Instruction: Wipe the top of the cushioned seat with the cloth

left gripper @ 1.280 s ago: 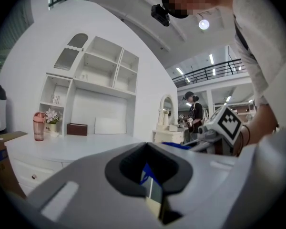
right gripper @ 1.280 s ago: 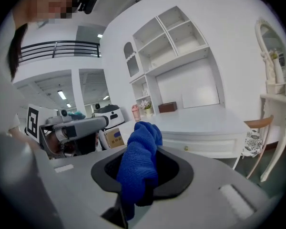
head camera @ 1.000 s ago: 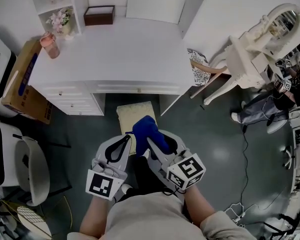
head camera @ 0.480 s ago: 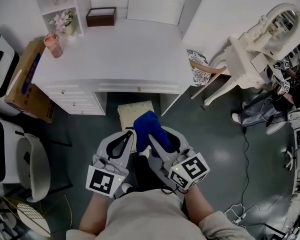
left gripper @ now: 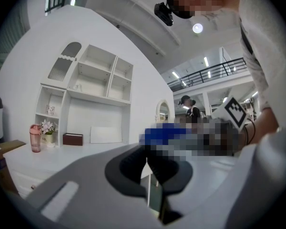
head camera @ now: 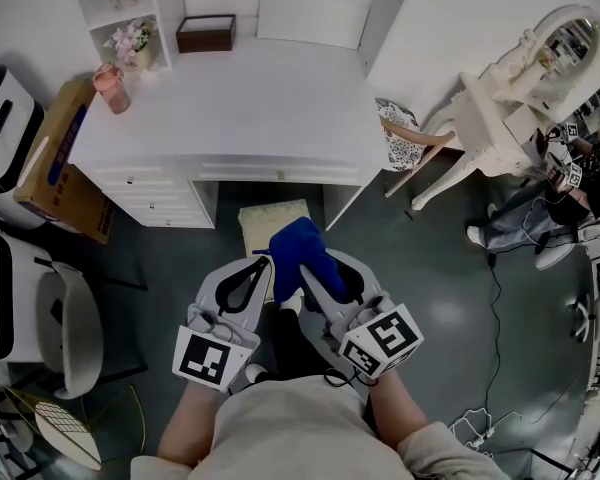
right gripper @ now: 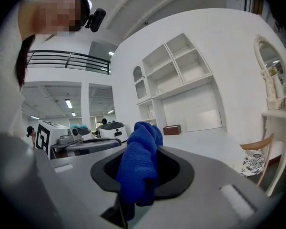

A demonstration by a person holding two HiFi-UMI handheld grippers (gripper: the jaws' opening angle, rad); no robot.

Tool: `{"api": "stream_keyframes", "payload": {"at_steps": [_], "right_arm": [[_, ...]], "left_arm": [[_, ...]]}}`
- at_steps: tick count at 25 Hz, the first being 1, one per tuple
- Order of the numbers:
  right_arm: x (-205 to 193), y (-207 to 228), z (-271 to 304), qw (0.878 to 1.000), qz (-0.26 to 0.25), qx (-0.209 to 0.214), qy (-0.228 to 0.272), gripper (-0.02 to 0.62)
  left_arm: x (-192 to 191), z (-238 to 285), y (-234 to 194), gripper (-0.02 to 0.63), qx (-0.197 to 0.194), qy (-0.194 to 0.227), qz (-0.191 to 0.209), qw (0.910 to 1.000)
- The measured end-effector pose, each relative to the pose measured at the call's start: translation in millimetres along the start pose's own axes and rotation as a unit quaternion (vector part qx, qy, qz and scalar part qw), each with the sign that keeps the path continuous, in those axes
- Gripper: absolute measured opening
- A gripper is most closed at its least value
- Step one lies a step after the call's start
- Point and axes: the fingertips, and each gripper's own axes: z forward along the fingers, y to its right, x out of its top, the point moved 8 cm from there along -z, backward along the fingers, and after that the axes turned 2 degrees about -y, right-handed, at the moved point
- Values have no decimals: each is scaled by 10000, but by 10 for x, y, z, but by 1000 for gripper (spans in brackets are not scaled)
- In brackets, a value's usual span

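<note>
A grey floor runs under a white worktop, and the cushioned seat stands in the knee gap with its far end tucked below the worktop's edge. The right tongs are clamped on the blue cloth, held above the seat and not yet touching it. The left tongs are closed on nothing. The cloth looks soft, light and floppy; a bunched grip near its middle should suit wiping. The drawer unit and the worktop's overhang may crowd the stroke.
</note>
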Motion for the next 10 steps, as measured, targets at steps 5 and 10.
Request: {"api": "stream_keyframes", "payload": {"at_steps": [5, 10], "right_arm": [[23, -13, -39, 10000, -31, 6, 58, 118], [40, 5, -99, 9999, -58, 7, 100, 118]], "left_arm": [[27, -17, 39, 0, 14, 12, -27, 10000], [45, -8, 95, 0, 10, 20, 0, 10000]]}}
